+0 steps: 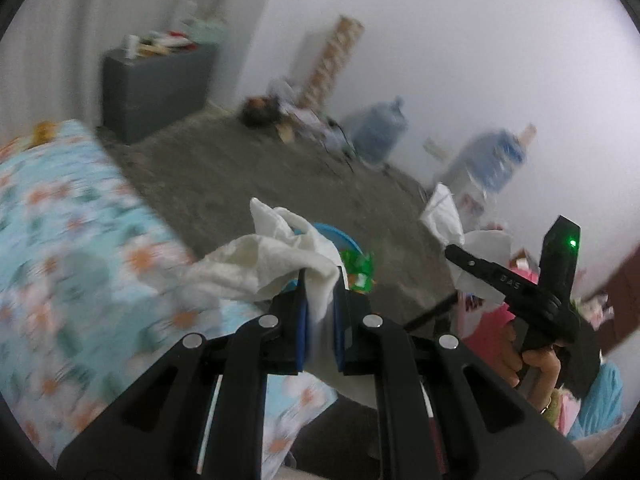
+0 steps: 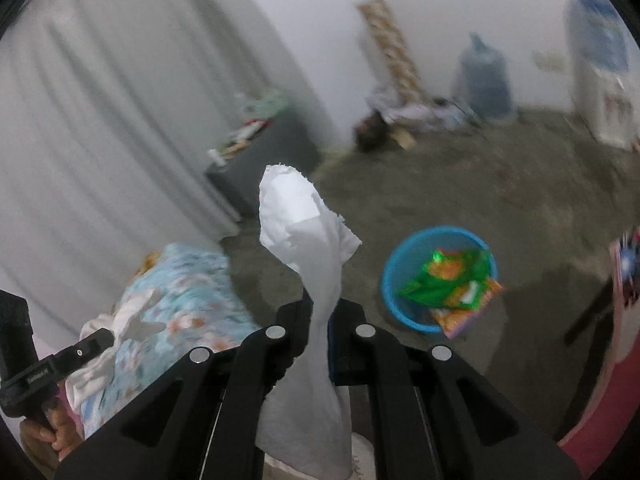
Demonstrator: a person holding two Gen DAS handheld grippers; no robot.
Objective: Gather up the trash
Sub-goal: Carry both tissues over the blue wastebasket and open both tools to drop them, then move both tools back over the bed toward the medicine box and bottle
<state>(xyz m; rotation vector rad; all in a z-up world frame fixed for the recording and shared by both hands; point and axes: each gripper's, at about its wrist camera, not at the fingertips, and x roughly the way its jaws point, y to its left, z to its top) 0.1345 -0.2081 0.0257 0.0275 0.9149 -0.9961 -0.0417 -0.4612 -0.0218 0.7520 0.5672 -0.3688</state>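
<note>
In the left wrist view my left gripper (image 1: 321, 280) is shut on a crumpled white tissue (image 1: 276, 256) that spreads up and to the left. Just behind it, mostly hidden, is a blue basin (image 1: 340, 236) holding green snack wrappers (image 1: 358, 266). At the right my right gripper (image 1: 456, 254) carries another white tissue (image 1: 442, 216), with a hand (image 1: 536, 364) on its grip. In the right wrist view my right gripper (image 2: 325, 306) is shut on that tall white tissue (image 2: 308, 232). The blue basin (image 2: 394, 276) with green and orange wrappers (image 2: 452, 276) sits on the floor, ahead and right. My left gripper (image 2: 105, 337) shows at lower left.
A bed with a floral sheet (image 1: 68, 240) fills the left side. A grey cabinet (image 1: 156, 88) with clutter on top stands by the curtain. Water jugs (image 1: 378, 130) and scattered clutter (image 1: 280, 112) line the far wall. A pink object (image 2: 616, 360) is at the right edge.
</note>
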